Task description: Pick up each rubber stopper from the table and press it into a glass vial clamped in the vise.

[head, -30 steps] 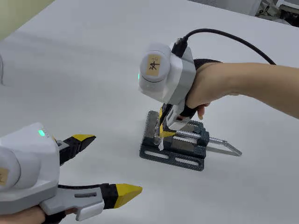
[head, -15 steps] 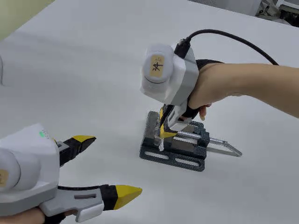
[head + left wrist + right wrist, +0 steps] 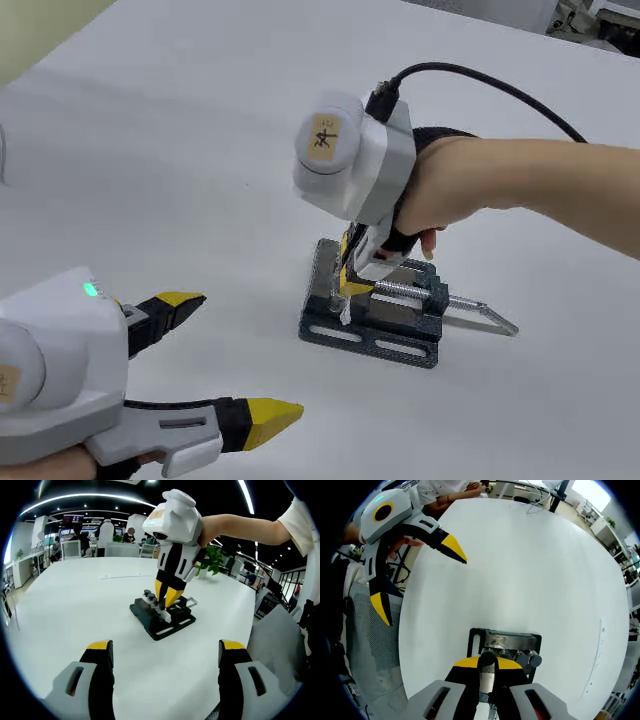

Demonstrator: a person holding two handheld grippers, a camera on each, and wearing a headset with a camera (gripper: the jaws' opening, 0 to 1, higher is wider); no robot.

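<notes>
My right tongs (image 3: 345, 289) point straight down onto the dark grey metal vise (image 3: 385, 338), which stands well in from the edges of the white table (image 3: 200, 150). In the head view the white body of the tongs hides what the tips are doing. The right gripper view looks down between them and shows the yellow tips drawn narrow around a round black rubber stopper (image 3: 487, 658). They pinch it from both sides at one end of a row with three more black stoppers (image 3: 521, 658) along the vise's gap. I cannot tell whether it is seated in a vial. The left gripper view gives the side-on look: clear glass vials (image 3: 160, 610) stand upright in the vise, long axis vertical, dark stoppers uppermost. The row runs along the clamp faces, slanting away toward the table's far edge. In the head view the vise's bent screw handle (image 3: 482, 311) sticks out toward the table's right-hand edge. My left tongs (image 3: 235, 355) hover by the near edge, spread wide and holding nothing, tips aimed toward the vise.
</notes>
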